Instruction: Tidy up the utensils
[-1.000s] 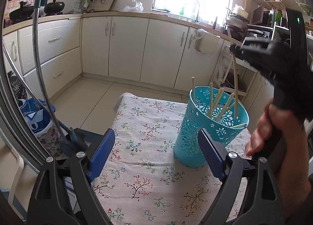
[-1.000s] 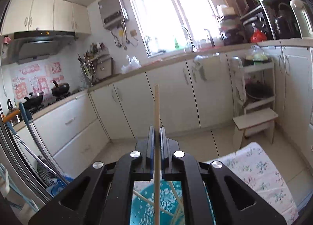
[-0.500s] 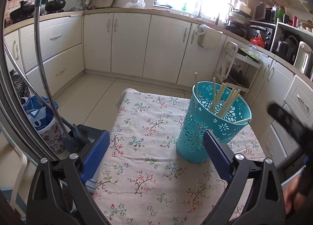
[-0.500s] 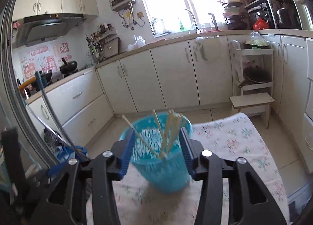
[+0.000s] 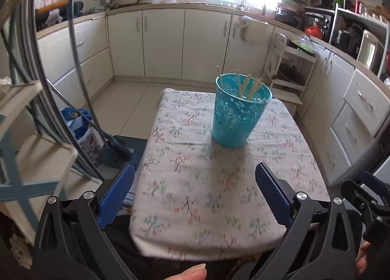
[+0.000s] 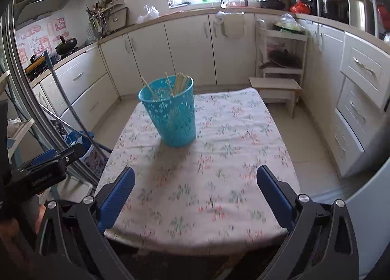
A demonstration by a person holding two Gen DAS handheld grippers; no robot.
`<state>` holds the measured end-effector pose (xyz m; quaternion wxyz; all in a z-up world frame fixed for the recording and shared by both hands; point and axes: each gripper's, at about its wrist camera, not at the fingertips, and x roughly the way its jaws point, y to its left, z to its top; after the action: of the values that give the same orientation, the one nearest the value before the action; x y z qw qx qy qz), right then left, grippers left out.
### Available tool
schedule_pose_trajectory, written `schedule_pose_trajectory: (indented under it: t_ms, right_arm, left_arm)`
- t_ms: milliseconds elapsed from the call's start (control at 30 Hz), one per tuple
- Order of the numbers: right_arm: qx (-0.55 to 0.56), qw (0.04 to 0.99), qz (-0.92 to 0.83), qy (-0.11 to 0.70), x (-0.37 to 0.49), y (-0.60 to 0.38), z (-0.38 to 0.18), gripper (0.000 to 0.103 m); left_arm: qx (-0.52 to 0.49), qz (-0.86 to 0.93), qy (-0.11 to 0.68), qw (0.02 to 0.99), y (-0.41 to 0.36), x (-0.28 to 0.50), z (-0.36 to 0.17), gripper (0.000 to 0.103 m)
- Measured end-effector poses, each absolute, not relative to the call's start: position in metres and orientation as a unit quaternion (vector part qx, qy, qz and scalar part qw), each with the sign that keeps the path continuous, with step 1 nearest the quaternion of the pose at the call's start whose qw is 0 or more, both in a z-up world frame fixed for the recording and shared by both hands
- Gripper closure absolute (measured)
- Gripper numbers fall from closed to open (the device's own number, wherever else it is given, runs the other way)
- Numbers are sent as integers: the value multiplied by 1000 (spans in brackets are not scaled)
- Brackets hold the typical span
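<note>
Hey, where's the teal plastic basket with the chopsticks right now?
The teal perforated plastic basket stands upright on the floral tablecloth, toward the table's far end, the wooden chopsticks inside it; it's right of centre in the left wrist view, left of centre in the right.

The basket (image 5: 237,114) was turquoise, its wall cut through with a lacy flower pattern, and the chopsticks (image 5: 246,83) in it were pale, the colour of raw wood. The tablecloth (image 6: 219,170) was white, sprigged all over with small flowers in pink, green and grey. Both grippers were black with bright blue pads (image 5: 117,192). The cabinets (image 6: 190,48) were cream with silver handles. On the wall by the stove hung red and white stickers (image 6: 39,41). A blue bag (image 5: 73,119) lay on the beige floor tiles (image 5: 131,99).
</note>
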<state>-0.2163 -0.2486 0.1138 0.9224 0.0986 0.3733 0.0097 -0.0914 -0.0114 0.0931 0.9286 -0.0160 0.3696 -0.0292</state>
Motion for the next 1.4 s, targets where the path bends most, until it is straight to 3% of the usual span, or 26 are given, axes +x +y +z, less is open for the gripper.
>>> schedule_pose_trajectory:
  t_ms: [500, 1400]
  right_arm:
    - [136, 946, 1, 296, -352, -239, 163, 7]
    - [133, 943, 16, 303, -355, -225, 153, 7]
  left_arm:
    - [55, -34, 346, 936, -39, -231, 137, 8]
    - [35, -28, 360, 932, -24, -230, 135, 8]
